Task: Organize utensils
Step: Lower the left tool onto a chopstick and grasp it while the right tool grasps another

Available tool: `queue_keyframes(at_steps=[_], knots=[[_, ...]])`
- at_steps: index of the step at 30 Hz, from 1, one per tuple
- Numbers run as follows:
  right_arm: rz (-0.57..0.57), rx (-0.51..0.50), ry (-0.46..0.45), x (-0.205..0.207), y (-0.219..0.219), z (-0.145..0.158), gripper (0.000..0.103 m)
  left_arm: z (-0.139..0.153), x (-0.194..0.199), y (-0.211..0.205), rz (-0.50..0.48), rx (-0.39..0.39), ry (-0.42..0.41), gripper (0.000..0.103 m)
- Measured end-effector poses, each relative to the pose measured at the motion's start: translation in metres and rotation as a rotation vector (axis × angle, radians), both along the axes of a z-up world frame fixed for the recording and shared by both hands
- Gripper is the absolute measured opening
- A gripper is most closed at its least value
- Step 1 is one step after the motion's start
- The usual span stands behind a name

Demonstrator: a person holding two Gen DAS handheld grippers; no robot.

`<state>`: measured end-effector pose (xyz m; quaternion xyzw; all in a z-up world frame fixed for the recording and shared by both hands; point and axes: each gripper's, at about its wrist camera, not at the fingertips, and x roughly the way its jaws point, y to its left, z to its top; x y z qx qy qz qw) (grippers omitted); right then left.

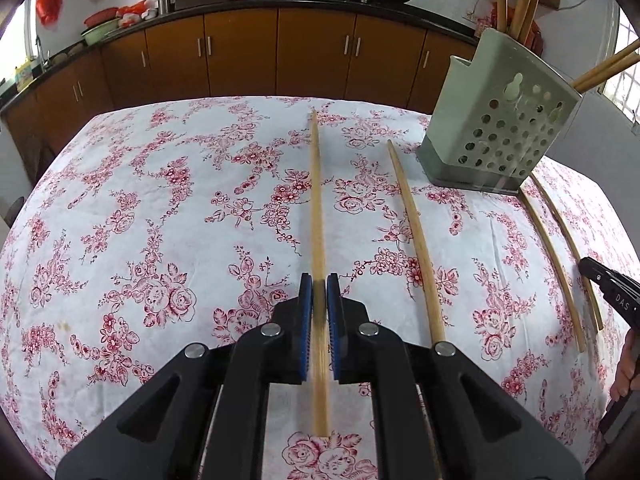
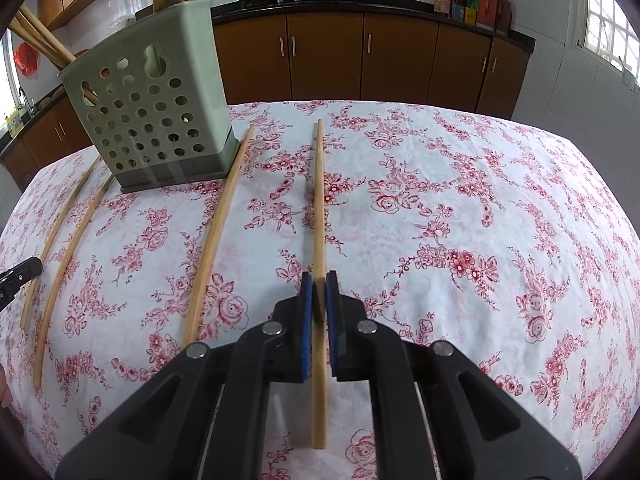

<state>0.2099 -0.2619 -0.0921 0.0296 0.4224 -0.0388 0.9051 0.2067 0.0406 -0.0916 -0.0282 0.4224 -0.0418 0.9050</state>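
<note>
I hold both grippers tilted down over the counter (image 1: 120, 208), each pointing along its own chopstick. My left gripper (image 1: 320, 284) is clamped on one chopstick (image 1: 318, 200); my right gripper (image 2: 319, 282) is clamped on another (image 2: 319, 200). The green holder (image 1: 500, 120) stands upright between the two (five or so sticks poke out of its top, hard to count). Four chopsticks show on the cloth in each view, mine included. In the right view a loose one (image 2: 216, 232) lies touching the holder's base. Open cloth stretches to my right gripper's right, out to the counter's edge.
</note>
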Motion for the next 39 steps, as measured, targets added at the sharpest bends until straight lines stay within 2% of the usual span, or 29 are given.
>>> queue_keyframes(at_steps=[11,27,39], knots=[[0.000,0.004,0.000,0.000,0.001,0.000,0.009,0.000,0.002,-0.007,0.001,0.037,0.000,0.009],[-0.004,-0.020,0.003,-0.003,0.004,0.000,0.010,0.000,0.001,-0.007,0.004,0.052,0.000,0.009],[-0.008,-0.004,0.002,-0.017,0.002,0.002,0.010,0.000,-0.017,-0.004,0.021,0.070,0.001,0.009]])
